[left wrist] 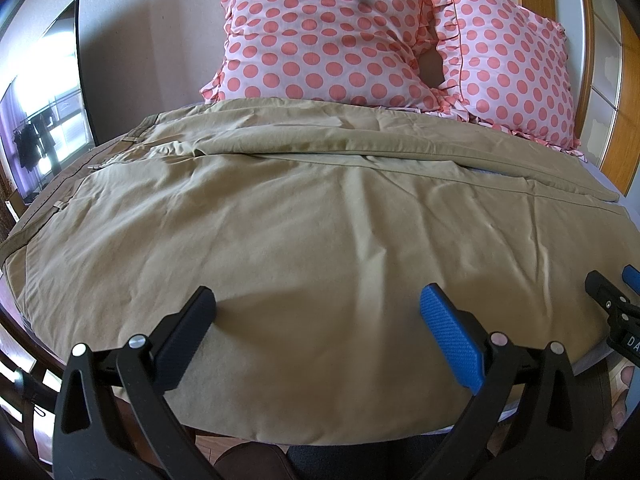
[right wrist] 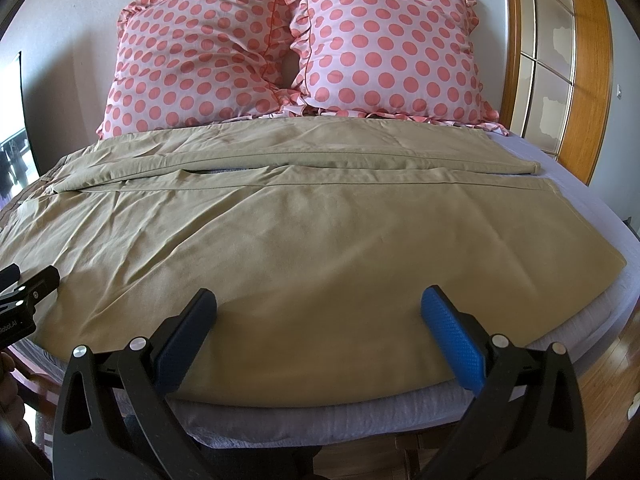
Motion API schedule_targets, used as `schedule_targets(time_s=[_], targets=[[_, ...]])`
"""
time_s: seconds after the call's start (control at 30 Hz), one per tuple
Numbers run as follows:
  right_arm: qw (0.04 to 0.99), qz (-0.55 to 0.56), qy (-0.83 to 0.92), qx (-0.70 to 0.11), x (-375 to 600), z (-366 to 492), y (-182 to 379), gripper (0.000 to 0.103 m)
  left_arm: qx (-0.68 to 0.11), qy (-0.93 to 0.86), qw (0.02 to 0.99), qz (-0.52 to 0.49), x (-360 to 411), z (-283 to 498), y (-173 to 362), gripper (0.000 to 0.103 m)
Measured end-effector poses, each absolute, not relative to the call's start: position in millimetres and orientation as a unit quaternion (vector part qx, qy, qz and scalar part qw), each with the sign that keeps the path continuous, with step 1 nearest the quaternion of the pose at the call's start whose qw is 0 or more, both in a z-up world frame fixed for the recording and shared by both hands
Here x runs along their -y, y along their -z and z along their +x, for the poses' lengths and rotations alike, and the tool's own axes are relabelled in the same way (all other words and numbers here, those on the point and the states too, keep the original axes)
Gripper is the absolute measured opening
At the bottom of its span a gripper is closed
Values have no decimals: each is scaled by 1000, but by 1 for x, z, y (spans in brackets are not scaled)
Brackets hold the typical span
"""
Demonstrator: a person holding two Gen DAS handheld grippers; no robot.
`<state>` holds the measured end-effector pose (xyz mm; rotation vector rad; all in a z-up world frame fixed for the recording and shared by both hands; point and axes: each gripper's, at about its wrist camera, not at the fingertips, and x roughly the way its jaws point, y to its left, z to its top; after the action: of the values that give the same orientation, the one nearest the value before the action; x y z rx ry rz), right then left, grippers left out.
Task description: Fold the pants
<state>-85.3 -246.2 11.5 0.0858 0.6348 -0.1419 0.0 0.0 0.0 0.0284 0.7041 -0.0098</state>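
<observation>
Both the left gripper (left wrist: 318, 320) and right gripper (right wrist: 318, 320), wide open and empty, should pinch the pants' (left wrist: 312, 232) near edge just below their fingers evenly.

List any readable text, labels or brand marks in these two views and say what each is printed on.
"RobotAI", partly cut off at the frame edge: on the left gripper body, right wrist view.
"DA", the rest cut off: on the right gripper body, left wrist view.
No readable text on the pants or the pillows.
</observation>
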Motion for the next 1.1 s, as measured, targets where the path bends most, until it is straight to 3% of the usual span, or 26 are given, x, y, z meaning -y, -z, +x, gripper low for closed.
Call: schedule_targets(time_s=[0.57, 0.73, 0.87, 0.9, 1.0, 1.1], targets=[[942, 40, 52, -330, 241, -82, -8, 102, -351, 18, 936, 17, -2, 1, -1, 101], [946, 80, 86, -301, 301, -56, -60, 102, -360, 24, 932, -2, -14, 7, -11, 101], [918, 139, 156, -337, 380, 30, -94, 102, -341, 23, 940, -12, -17, 22, -33, 101], [908, 147, 178, -349, 398, 54, -95, 98, -337, 22, 941, -10, -16, 26, -38, 101], [874, 189, 222, -388, 446, 119, -87, 73, -331, 28, 943, -7, -13, 44, -51, 101], [832, 247, 260, -424, 492, 187, -62, 59, -333, 27, 943, -7, -12, 66, -59, 101]])
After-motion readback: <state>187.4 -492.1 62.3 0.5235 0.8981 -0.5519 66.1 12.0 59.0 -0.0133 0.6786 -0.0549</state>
